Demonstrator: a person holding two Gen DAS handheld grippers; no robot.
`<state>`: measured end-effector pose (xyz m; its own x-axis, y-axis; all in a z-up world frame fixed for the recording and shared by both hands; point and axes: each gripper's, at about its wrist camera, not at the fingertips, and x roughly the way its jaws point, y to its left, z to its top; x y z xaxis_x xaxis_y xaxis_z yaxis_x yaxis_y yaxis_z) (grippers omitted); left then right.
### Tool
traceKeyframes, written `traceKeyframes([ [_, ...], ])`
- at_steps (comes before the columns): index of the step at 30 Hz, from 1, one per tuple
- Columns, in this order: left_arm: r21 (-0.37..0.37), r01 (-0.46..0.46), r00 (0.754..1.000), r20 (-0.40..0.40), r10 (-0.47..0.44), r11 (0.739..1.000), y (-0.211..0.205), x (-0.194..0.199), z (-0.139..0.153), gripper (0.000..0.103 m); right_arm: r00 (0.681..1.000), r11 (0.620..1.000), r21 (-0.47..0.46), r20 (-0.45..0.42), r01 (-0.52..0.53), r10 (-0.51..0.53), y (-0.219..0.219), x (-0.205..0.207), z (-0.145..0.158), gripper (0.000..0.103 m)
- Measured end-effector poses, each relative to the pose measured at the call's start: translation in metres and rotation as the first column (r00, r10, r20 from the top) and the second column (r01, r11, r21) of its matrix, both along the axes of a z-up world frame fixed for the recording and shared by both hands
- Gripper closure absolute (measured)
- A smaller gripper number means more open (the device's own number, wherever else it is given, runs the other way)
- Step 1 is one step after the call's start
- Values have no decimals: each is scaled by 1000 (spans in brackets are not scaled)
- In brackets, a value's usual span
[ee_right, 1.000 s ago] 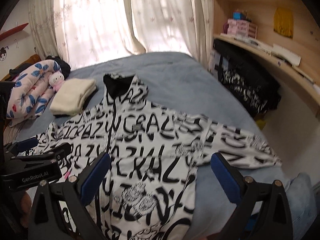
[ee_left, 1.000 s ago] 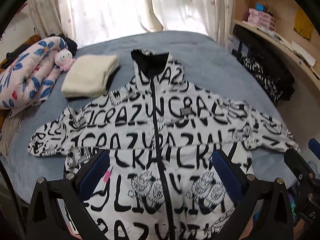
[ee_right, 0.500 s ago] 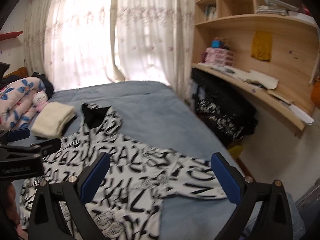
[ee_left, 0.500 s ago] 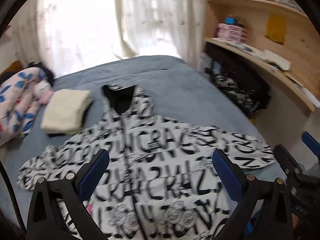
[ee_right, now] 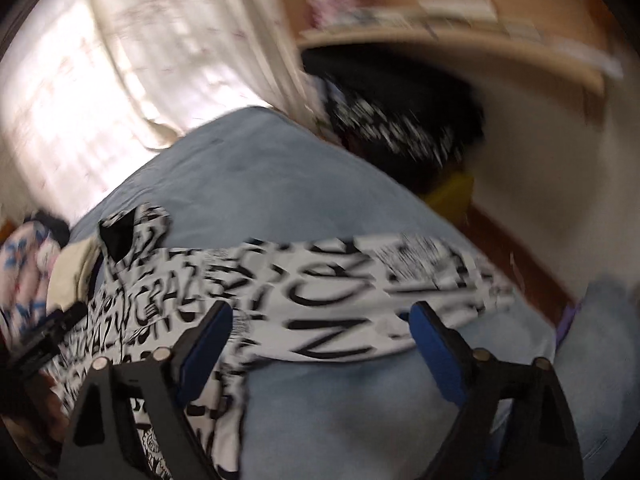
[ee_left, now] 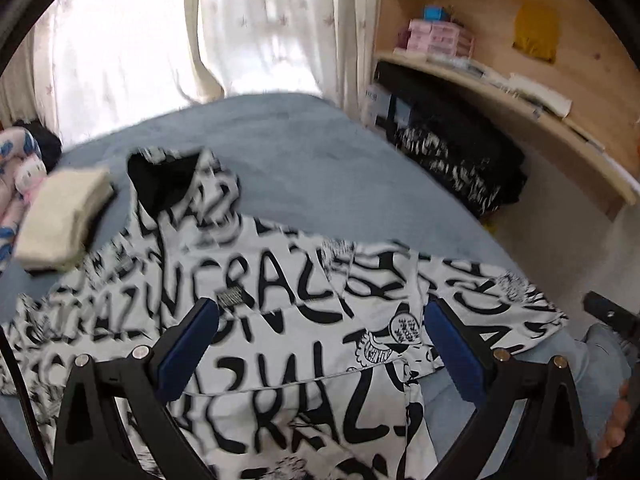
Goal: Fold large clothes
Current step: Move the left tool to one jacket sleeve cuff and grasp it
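A white jacket with black letters lies spread flat on the blue-grey bed, front side up, with its black collar toward the far edge of the bed and one sleeve stretched out toward the bed's right edge. The left gripper hangs above the chest part of the jacket with its jaws wide, and no cloth is between its blue pads. The right gripper hovers above the stretched sleeve near the right edge; its jaws have just been closing a little but stand wide, and nothing is pinched between them. The right wrist view is much blurred. Near the far left corner of the bed lies a folded cream garment, just beside the jacket's shoulder, and next to it a flowered quilt. A wooden shelf runs along the wall beyond the right edge of the bed.
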<state>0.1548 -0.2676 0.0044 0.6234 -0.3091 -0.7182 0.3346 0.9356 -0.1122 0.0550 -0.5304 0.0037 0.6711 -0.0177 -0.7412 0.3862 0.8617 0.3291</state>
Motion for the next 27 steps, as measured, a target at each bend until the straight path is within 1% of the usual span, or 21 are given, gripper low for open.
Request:
traceKeyframes([
  [1, -4, 3, 1000, -19, -3, 1000, -7, 6, -11, 1, 1000, 998, 60, -18, 25, -24, -36, 2, -21, 14],
  [3, 6, -1, 1000, -26, 1, 1000, -20, 14, -30, 1, 996, 980, 183, -55, 78, -69, -78, 3, -59, 14],
  [4, 23, -4, 1000, -15, 4, 1000, -27, 18, -39, 1, 993, 960, 259, -71, 108, -92, -93, 1, -75, 14],
  [5, 41, -6, 1000, -10, 6, 999, -33, 20, -44, 1, 990, 944, 303, -88, 128, -107, -95, 0, -86, 14],
  [7, 85, -12, 1000, -12, 13, 996, -47, 24, -57, 1, 983, 894, 413, -118, 175, -138, -114, -3, -115, 15],
  [9, 108, -11, 1000, -24, 13, 994, -59, 28, -70, 1, 976, 872, 444, -147, 208, -158, -114, -2, -130, 17],
  [12, 118, -5, 998, -54, 12, 993, -71, 33, -85, 1, 973, 853, 471, -150, 225, -174, -119, 3, -145, 22],
  [15, 133, 4, 996, -84, 8, 991, -82, 36, -98, 1, 970, 863, 446, -145, 239, -194, -121, 13, -146, 26],
  [17, 130, 12, 995, -98, 1, 992, -85, 36, -103, 1, 965, 879, 403, -163, 253, -204, -118, 22, -142, 34],
  [18, 128, 14, 995, -104, -1, 992, -86, 36, -105, 1, 961, 897, 355, -184, 263, -209, -116, 28, -141, 52],
  [19, 127, 16, 994, -111, -1, 992, -85, 35, -106, 1, 954, 914, 304, -214, 268, -208, -114, 36, -141, 79],
  [20, 127, 16, 993, -115, -1, 992, -84, 35, -106, 1, 950, 924, 273, -236, 267, -205, -110, 46, -138, 91],
  [21, 128, 14, 993, -117, 1, 992, -82, 34, -105, 1, 950, 927, 263, -231, 268, -209, -108, 48, -136, 95],
  [22, 126, 9, 993, -115, 5, 992, -77, 33, -102, 1, 952, 937, 221, -206, 270, -226, -105, 48, -125, 96],
  [24, 121, -4, 995, -102, 16, 993, -64, 31, -95, 1, 966, 966, 109, -133, 235, -220, -89, 56, -95, 97],
  [25, 120, -19, 996, -89, 29, 993, -52, 30, -89, 1, 978, 978, 59, -77, 200, -195, -76, 57, -75, 97],
  [26, 117, -32, 996, -77, 41, 993, -42, 29, -84, 1, 986, 986, 31, -33, 164, -163, -65, 58, -60, 97],
  [27, 113, -49, 996, -64, 56, 992, -30, 27, -79, 1, 994, 995, 2, 30, 104, -104, -48, 60, -40, 97],
])
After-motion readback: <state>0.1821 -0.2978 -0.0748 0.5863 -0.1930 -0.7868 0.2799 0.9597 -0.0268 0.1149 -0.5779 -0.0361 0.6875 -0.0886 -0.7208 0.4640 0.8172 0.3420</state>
